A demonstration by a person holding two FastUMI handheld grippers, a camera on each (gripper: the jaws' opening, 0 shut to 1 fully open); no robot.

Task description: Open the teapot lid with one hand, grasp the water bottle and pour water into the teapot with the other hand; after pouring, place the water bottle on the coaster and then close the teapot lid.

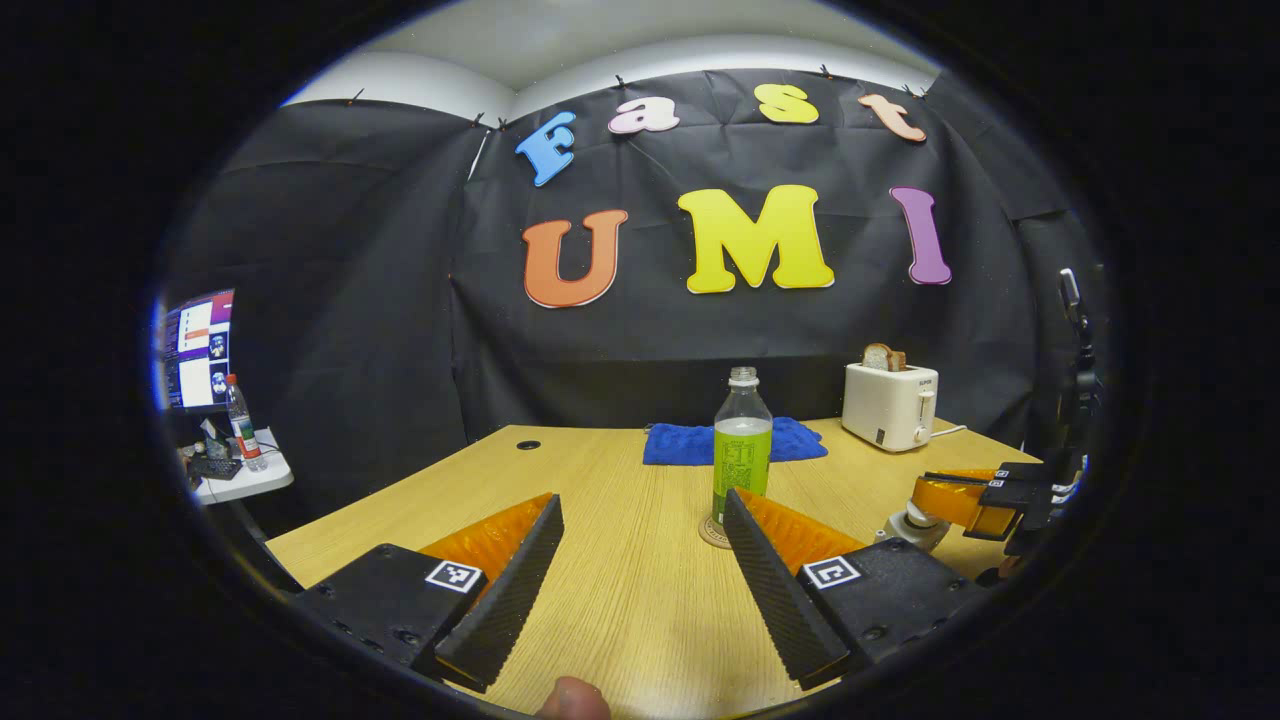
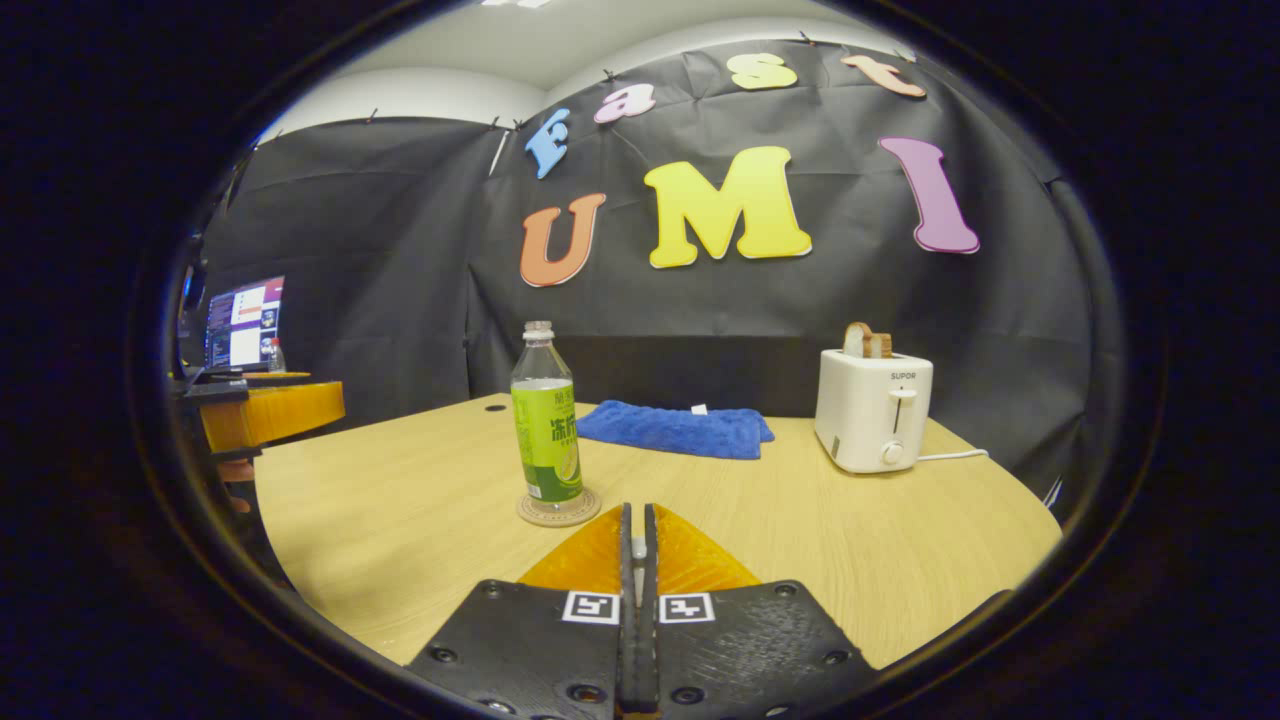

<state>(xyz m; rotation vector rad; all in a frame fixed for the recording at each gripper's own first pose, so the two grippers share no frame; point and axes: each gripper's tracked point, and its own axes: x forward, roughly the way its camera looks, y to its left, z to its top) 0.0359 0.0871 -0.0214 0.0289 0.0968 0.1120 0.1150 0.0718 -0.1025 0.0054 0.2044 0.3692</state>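
- Tongs at the ready: the left tongs (image 1: 640,580) hang spread wide and empty above the table (image 1: 620,600), while the right tongs (image 2: 638,545) are pressed together on something small and pale that cannot be made out.
- Water bottle (image 2: 546,430) stands upright on the coaster (image 2: 558,508), cap off, near the middle of the table; it looks about two-thirds full.
- In the left gripper view, the right tongs (image 1: 965,500) hover at the far right, directly over a pale rounded object (image 1: 912,525) that is likely the teapot, though too little of it shows to be sure.
- Risk one: with no cap on the bottle, a careless knock by the spread left tongs would probably tip it and spill water across the table.
- Risk two: if the lid is the item pinched, a narrow hold on a small knob could slip, dropping the lid off-centre or onto the table.
- Risk three: the blue cloth (image 2: 675,428) and toaster (image 2: 875,410) stand well behind, unlikely to interfere; crowding between the two tongs near the teapot seems the likelier trouble.
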